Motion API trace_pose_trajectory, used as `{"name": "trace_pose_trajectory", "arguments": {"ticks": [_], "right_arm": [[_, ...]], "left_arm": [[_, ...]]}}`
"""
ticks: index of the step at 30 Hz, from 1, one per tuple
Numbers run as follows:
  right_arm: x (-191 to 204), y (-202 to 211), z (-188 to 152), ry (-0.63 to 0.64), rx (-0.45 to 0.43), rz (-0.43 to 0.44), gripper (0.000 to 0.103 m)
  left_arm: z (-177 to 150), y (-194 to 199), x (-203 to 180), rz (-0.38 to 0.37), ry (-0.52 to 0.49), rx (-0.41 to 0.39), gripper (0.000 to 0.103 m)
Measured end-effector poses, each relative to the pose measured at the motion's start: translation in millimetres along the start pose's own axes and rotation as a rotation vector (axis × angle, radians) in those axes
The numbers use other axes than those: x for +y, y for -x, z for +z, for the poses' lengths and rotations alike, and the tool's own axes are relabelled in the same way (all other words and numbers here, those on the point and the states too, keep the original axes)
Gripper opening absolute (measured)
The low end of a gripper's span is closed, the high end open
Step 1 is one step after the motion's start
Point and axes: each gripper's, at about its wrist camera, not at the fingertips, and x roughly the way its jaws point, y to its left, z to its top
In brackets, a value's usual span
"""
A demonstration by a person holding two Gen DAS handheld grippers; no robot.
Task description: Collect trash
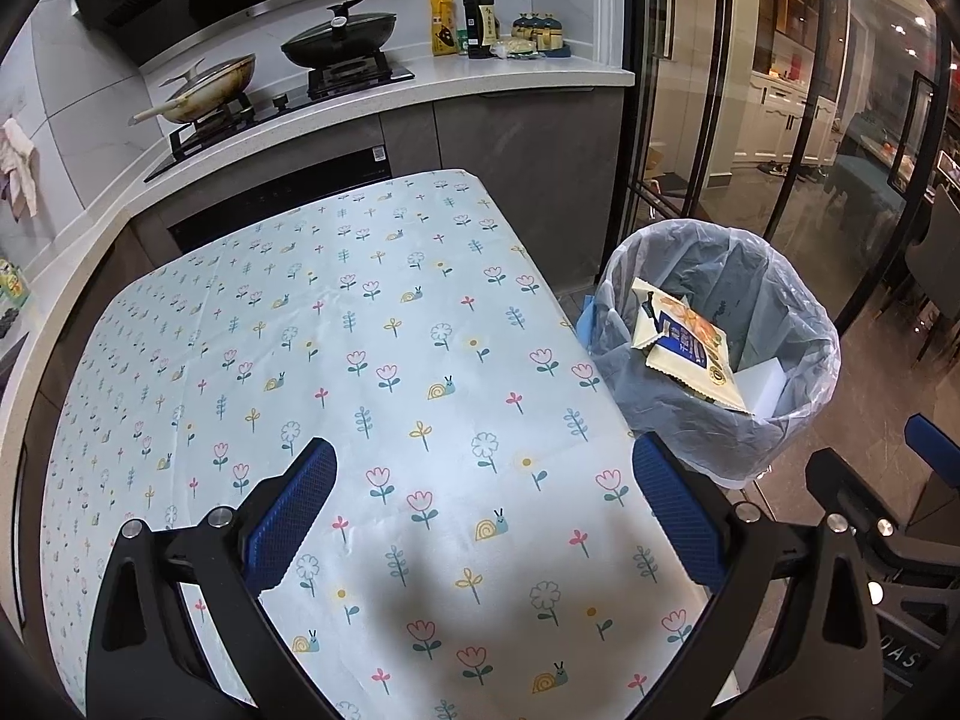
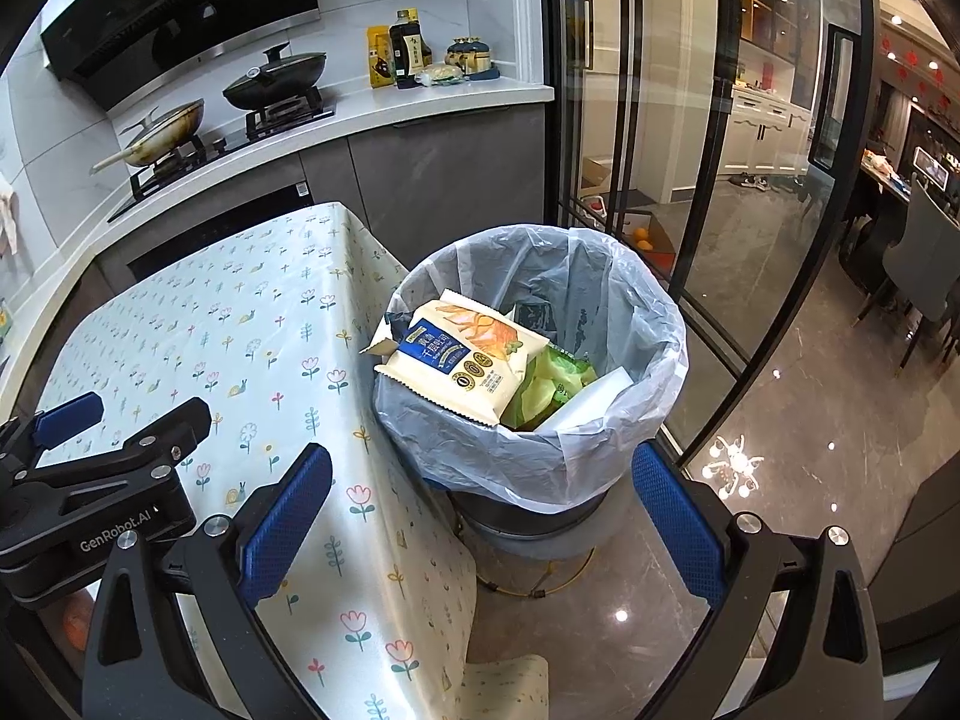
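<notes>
A trash bin (image 2: 624, 360) lined with a clear plastic bag stands on the floor by the table's right edge. Inside lie a cream and blue snack packet (image 2: 462, 366), a green wrapper (image 2: 549, 390) and a white piece (image 2: 591, 402). The same bin (image 1: 774, 300) and snack packet (image 1: 690, 348) show in the left wrist view. My left gripper (image 1: 483, 474) hovers open over the flowered tablecloth (image 1: 360, 360) with nothing between its fingers. My right gripper (image 2: 480, 480) is open and empty, just in front of the bin. The left gripper's body (image 2: 102, 480) shows at the lower left of the right wrist view.
A kitchen counter (image 1: 510, 75) behind the table holds a stove with a lidded wok (image 1: 339, 36), a pan (image 1: 210, 87) and bottles (image 1: 480, 18). Glass sliding doors (image 2: 690, 150) stand right of the bin. The tablecloth (image 2: 240, 324) drapes down the table's side beside the bin.
</notes>
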Motion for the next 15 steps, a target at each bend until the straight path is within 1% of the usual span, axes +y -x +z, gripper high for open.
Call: {"name": "trace_pose_trajectory", "arguments": {"ticks": [15], "right_arm": [[-0.8, -1.4, -0.1, 0.000, 0.001, 0.001, 0.097]], "left_arm": [[-1.3, -1.8, -2.3, 0.002, -0.011, 0.015, 0.095]]}}
